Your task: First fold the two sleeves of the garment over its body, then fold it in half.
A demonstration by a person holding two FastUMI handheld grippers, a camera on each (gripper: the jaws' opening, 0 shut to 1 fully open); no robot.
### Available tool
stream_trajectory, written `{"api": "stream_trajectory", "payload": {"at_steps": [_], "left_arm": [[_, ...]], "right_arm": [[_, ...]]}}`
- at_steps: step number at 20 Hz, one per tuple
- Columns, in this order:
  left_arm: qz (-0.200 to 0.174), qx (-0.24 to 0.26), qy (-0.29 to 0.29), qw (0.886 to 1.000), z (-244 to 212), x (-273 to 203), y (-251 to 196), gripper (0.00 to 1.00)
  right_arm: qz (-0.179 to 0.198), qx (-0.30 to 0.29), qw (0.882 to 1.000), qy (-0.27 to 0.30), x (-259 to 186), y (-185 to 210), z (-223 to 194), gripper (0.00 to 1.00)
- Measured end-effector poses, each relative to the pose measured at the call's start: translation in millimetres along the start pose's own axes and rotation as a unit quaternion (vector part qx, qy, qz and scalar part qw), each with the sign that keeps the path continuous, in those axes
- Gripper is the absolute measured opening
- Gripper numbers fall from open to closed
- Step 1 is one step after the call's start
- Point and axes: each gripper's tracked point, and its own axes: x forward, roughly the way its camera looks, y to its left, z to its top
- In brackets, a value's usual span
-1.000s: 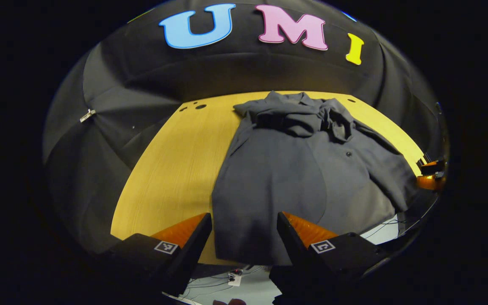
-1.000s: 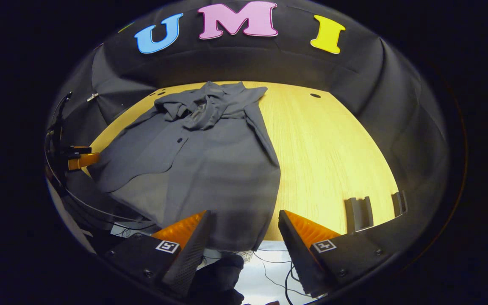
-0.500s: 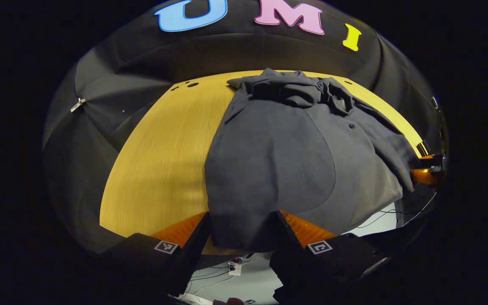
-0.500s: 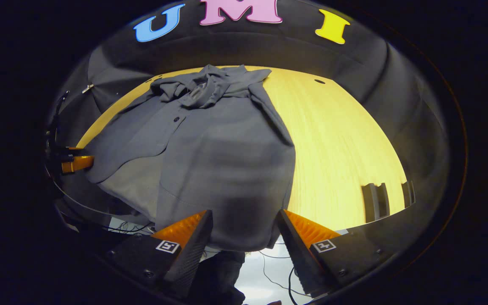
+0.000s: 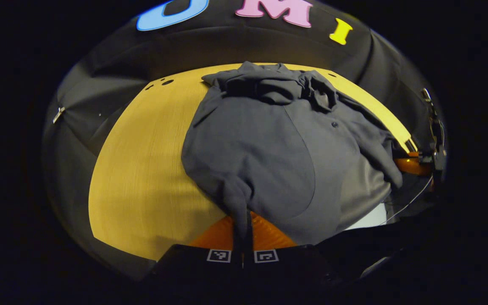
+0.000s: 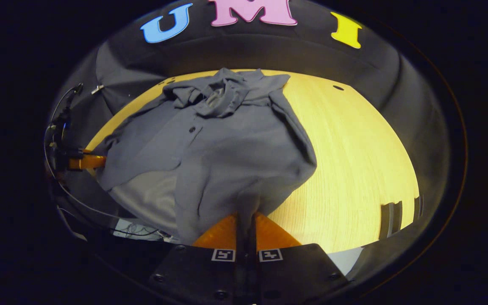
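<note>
Surface [image 5: 142, 169], yellow wood, w/ a dark grey garment [image 5: 269, 144] spread over its middle. Garment's hem lies at the near edge of the surface; its collar end, w/ both sleeves [image 6: 210, 95] bunched in a crumpled heap, lies at the far edge by the black cloth wall. A few small buttons run down the garment's front. In the right gripper view, bare wood sits to the right of the garment; in the left gripper view, bare wood sits to its left.

Left gripper [image 5: 242, 228]: fingers closed on a pinch of hem fabric, which pulls up into a ridge between them. Right gripper [image 6: 246, 220]: fingers likewise closed tight on the hem, cloth puckered above the grip.

Two small dark slotted blocks [image 6: 390, 214] stand at the surface edge, well apart from the garment, in the right gripper view.
</note>
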Motion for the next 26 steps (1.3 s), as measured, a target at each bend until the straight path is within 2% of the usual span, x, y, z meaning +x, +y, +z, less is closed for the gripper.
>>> {"api": "stream_trajectory", "payload": {"at_steps": [6, 11, 19, 26], "left_arm": [[-0.002, -0.057, -0.111, 0.992, 117, -36, 10, 0.05], [-0.015, -0.09, -0.171, 0.981, 199, -30, 17, 0.06], [-0.003, -0.09, -0.243, 0.966, 307, 16, 37, 0.05], [0.005, -0.096, -0.265, 0.959, 363, 89, 47, 0.05]], "right_arm": [[-0.005, 0.043, 0.992, -0.119, -18, -12, 108, 0.05], [-0.013, 0.049, 0.981, -0.187, -10, -22, 186, 0.06], [-0.041, 0.041, 0.967, -0.248, 45, -44, 282, 0.05], [-0.062, 0.037, 0.963, -0.261, 124, -69, 325, 0.05]]}}
